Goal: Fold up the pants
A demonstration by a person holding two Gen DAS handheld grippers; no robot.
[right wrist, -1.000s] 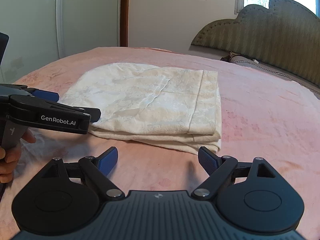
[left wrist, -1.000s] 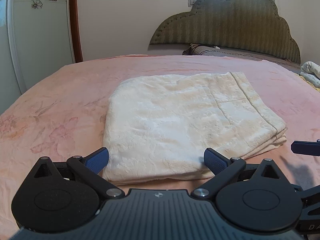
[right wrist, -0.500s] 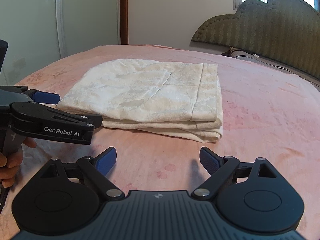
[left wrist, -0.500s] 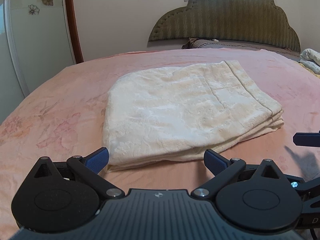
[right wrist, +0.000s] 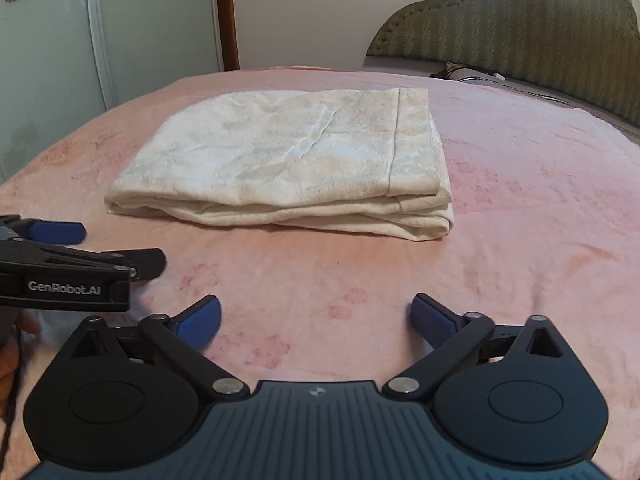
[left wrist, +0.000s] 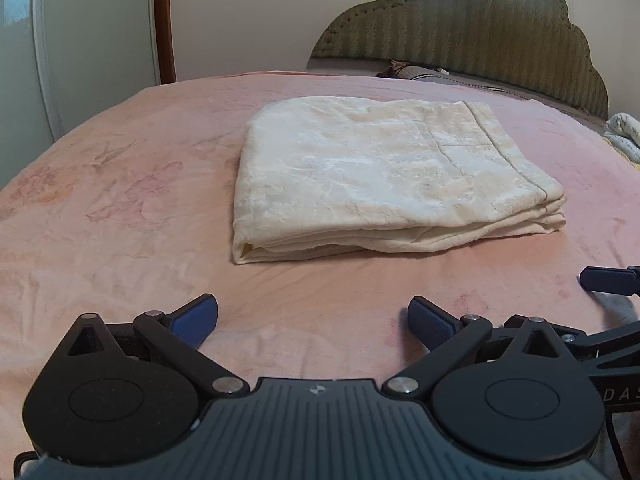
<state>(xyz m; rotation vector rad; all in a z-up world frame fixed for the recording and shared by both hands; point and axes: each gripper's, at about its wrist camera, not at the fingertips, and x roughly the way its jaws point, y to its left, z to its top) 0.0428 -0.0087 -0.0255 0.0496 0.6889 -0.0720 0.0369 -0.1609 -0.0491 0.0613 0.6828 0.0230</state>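
Observation:
The cream pants (left wrist: 384, 176) lie folded into a flat rectangular stack on the pink bedspread (left wrist: 120, 208); the right wrist view shows the same stack of pants (right wrist: 288, 164) from the other side. My left gripper (left wrist: 313, 320) is open, well short of the stack's near edge, nothing between its blue pads. My right gripper (right wrist: 316, 318) is also clear of the cloth; its jaws are opening wide and hold nothing. In the right wrist view the left gripper (right wrist: 68, 252) shows side-on at the left edge, held by a hand (right wrist: 24, 326).
A green padded headboard (left wrist: 472, 32) and a pillow (left wrist: 416, 72) stand behind the bed. A white wardrobe (right wrist: 100, 28) with flower stickers lines the left wall. Folded patterned cloth (left wrist: 624, 136) lies at the bed's right edge.
Both grippers have drawn back from the folded pants, so the stack now lies farther away with bare bedspread before it. The right jaws stand slightly wider.

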